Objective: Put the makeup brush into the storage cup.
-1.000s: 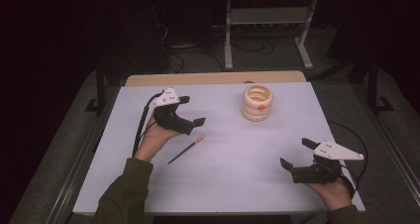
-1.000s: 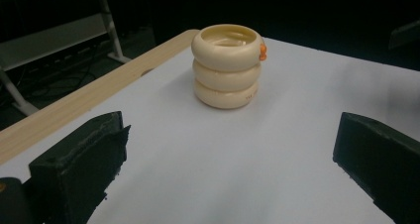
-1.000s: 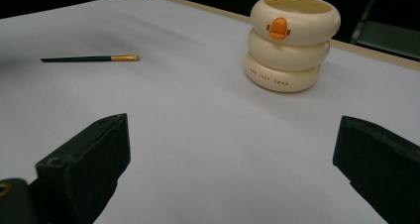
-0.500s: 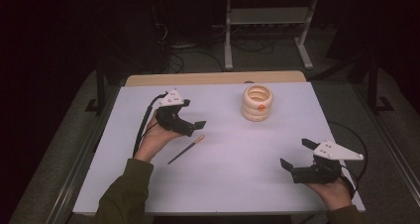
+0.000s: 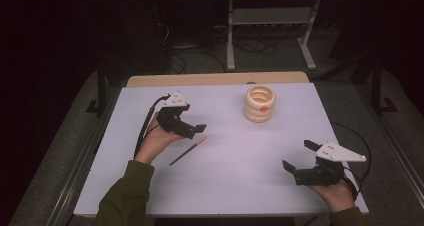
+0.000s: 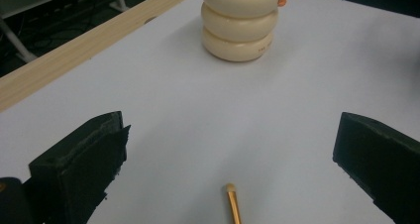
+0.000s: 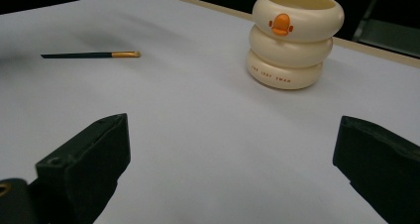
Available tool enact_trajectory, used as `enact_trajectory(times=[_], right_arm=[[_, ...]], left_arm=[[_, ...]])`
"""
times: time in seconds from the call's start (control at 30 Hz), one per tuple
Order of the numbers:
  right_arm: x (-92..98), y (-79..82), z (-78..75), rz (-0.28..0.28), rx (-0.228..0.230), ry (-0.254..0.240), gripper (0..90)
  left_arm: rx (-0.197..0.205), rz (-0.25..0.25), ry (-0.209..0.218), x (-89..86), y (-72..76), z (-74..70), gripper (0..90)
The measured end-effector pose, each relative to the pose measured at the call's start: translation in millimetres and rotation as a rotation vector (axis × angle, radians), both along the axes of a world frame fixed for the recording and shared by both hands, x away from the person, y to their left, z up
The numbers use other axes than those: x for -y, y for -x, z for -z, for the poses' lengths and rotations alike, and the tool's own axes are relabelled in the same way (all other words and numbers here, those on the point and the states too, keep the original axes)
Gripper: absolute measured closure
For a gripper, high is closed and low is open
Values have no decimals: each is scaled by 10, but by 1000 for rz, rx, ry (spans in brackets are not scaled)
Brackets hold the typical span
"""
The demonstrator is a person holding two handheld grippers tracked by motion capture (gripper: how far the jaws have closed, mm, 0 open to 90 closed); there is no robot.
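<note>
Approach step, probably: left gripper (image 5: pixel 192 129), jaws wide and empty, hovers centre-left over slim dark gold-tipped brush (image 5: pixel 186 151); right gripper (image 5: pixel 300 162) likewise open; next, lower and pinch.

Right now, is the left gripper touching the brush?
Apart. In the left gripper view the brush lies flat on the table between the open jaws of the left gripper, with bare table on both sides.

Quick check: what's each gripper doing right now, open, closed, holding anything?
Left gripper: jaws open, empty, above the tip of the brush.
Right gripper: jaws open, empty, facing the cream ringed holder.
</note>
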State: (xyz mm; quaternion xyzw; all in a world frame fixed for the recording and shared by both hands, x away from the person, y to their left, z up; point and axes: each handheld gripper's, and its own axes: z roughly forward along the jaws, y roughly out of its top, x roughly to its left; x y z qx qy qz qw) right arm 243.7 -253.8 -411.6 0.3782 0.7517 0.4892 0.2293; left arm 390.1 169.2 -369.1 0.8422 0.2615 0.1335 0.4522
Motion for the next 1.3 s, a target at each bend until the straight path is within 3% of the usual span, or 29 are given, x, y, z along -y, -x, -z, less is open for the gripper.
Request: enact_trajectory(times=[0.1,0.23,0.43,0.8,1.0,1.3], right_arm=[[-3,1,1,1,-5,0,8],[1,-2,-1,-4,6,3,8],[-4,-2,1,-3,2,3,8],[-5,-10,1,-10,18,12,8],[-4,-10,0,-10,17,13,8],[-12,-8,3,-10,15,13,8]], left_arm=[[-14,-7,-8,7,2,9,0],[-43,-12,-53,5,2,18,0],[-52,-17,-84,-2,-3,34,24],[-138,-20,-156,18,-24,104,24],[-193,-27,-178,36,-20,150,49],[-237,-41,-204,44,-24,187,59]])
